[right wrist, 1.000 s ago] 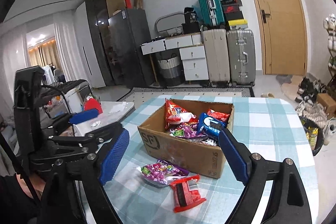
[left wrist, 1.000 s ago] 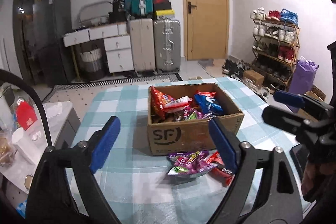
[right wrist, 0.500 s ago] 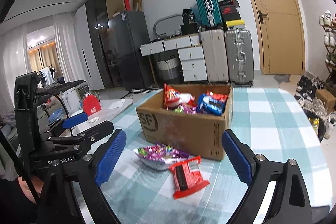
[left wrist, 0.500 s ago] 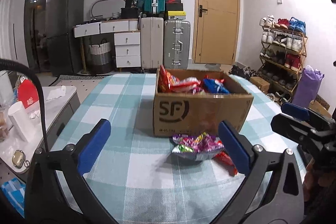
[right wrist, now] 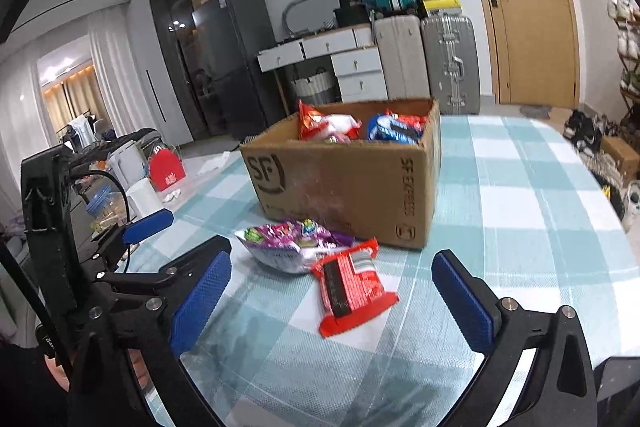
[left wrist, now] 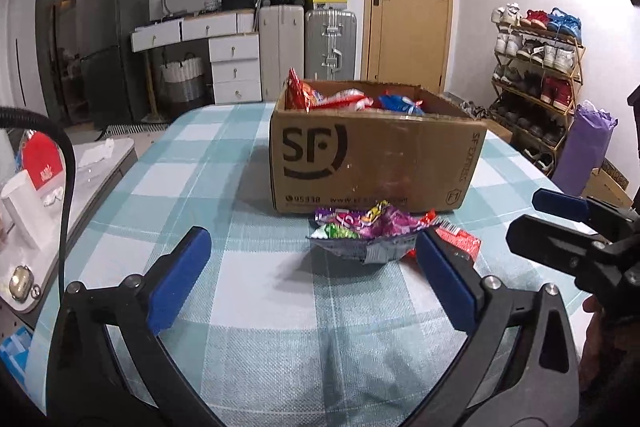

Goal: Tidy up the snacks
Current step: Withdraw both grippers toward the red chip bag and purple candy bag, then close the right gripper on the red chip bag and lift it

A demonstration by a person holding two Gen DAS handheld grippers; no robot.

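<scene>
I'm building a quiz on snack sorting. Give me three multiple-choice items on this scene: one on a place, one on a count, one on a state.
1. Where does the red packet lie?
A. in the box
B. on the cloth before the box
C. on the floor

2. How many packets lie outside the box?
A. two
B. four
C. none

3. How is the box?
A. taped shut
B. tipped over
C. open at the top, with snacks inside

Answers:
1 B, it lies flat on the checked cloth.
2 A, the red packet and the purple packet.
3 C, bags show above its rim.
</scene>
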